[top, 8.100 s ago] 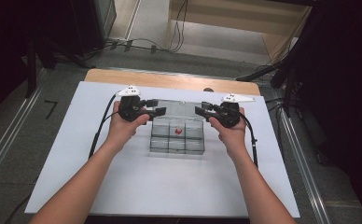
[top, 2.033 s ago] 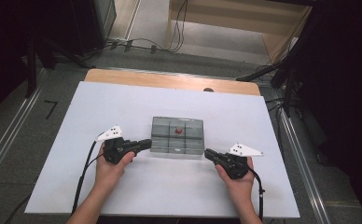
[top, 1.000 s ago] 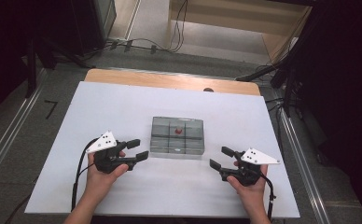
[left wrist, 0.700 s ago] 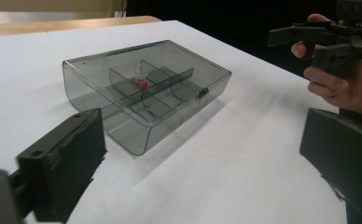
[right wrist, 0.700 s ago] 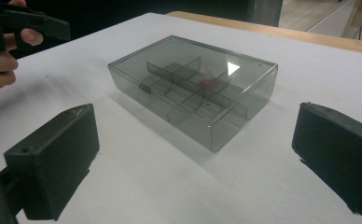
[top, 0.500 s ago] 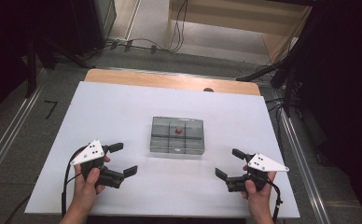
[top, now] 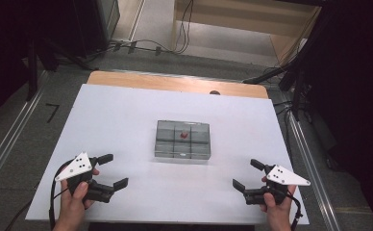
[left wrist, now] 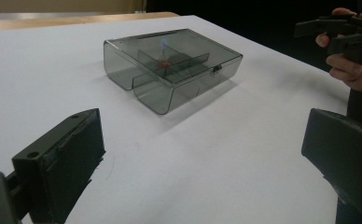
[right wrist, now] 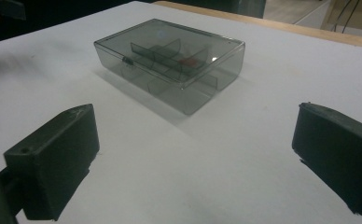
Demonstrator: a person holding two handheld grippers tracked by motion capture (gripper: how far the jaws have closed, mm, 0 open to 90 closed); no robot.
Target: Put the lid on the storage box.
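Note:
A smoky clear compartment box [top: 182, 139] with its lid down lies in the middle of the white table [top: 122, 115]. A small red thing [top: 185, 134] sits in one of its far compartments. My left gripper [top: 114, 170] is near the front left, well clear of the box. Its jaws have just been opening and stand open with nothing between them. My right gripper [top: 246, 173] is near the front right, also apart from the box; its jaws have just been opening too and hold nothing. The left gripper view shows the box [left wrist: 174, 65] ahead and the right gripper [left wrist: 342, 32] farther off. In the right gripper view the box [right wrist: 170, 51] lies ahead.
A wooden strip [top: 175, 83] runs along the table's far edge, with a small dark round spot [top: 215, 92] on it. Cables lie on the floor beyond. Metal rails flank the table left and right. Bare white surface surrounds the box.
Both hands have drawn back toward the table's near edge and outward from the box. Both pairs of jaws stand wider than a second ago.

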